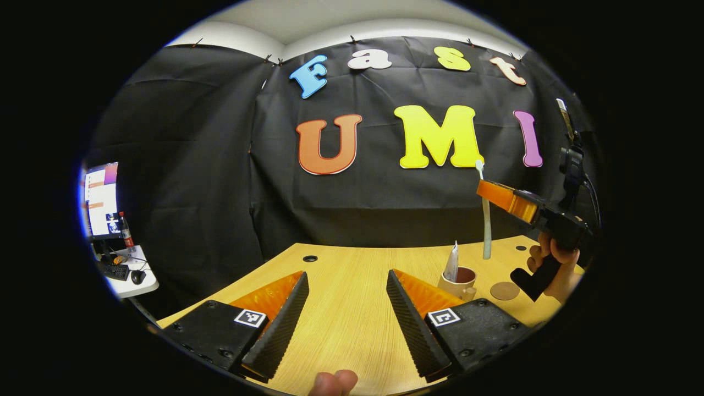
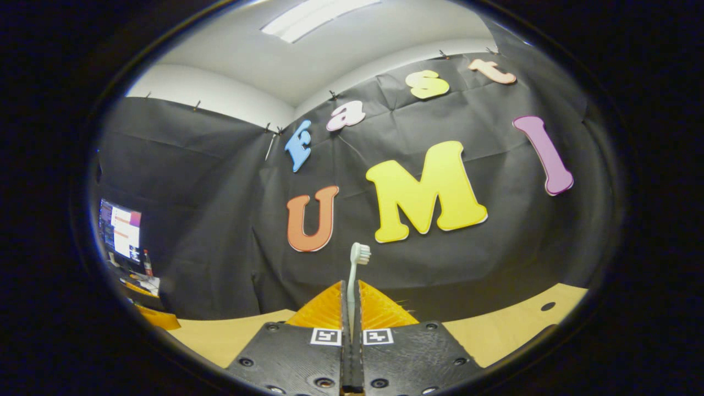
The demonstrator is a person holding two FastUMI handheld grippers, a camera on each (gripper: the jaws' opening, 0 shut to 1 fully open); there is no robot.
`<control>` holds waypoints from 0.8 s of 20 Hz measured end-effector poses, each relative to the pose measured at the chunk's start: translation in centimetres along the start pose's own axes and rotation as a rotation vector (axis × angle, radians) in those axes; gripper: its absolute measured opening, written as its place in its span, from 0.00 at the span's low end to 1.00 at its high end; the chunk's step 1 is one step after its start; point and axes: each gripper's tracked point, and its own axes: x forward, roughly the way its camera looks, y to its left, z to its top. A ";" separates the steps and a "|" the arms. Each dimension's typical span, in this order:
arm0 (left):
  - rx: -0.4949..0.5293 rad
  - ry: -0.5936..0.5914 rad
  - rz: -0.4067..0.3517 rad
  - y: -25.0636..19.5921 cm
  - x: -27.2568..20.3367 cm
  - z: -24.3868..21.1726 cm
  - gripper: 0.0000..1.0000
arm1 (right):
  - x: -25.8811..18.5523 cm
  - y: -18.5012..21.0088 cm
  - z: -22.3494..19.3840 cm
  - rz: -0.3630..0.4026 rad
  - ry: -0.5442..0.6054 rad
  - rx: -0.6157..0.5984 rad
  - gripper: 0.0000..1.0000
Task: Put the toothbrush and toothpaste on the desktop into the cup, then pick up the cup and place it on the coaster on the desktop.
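In the left gripper view we note the left gripper (image 1: pixel 346 313) low over the desk (image 1: pixel 352 275), fingers spread wide with nothing between them. To its right stands the cup (image 1: pixel 459 283) with the toothpaste (image 1: pixel 452 263) upright inside, the round coaster (image 1: pixel 504 290) just beside it. Farther right, a hand (image 1: pixel 555 264) holds the right gripper (image 1: pixel 484 190) above the cup. The right gripper view adds detail: its fingers are closed on the pale toothbrush (image 2: pixel 355 275), which stands upright, bristles on top.
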 end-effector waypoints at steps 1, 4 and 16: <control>0.001 -0.001 0.000 0.0 0.0 -0.1 0.91 | 0.3 0.2 -1.0 0.008 0.014 -0.001 0.00; -0.005 -0.004 0.002 0.4 0.1 -0.2 0.91 | 1.0 0.4 -3.2 0.011 0.051 0.004 0.00; 0.002 0.002 0.021 0.9 0.2 -0.3 0.91 | 2.1 -1.3 -4.6 -0.036 0.057 -0.036 0.00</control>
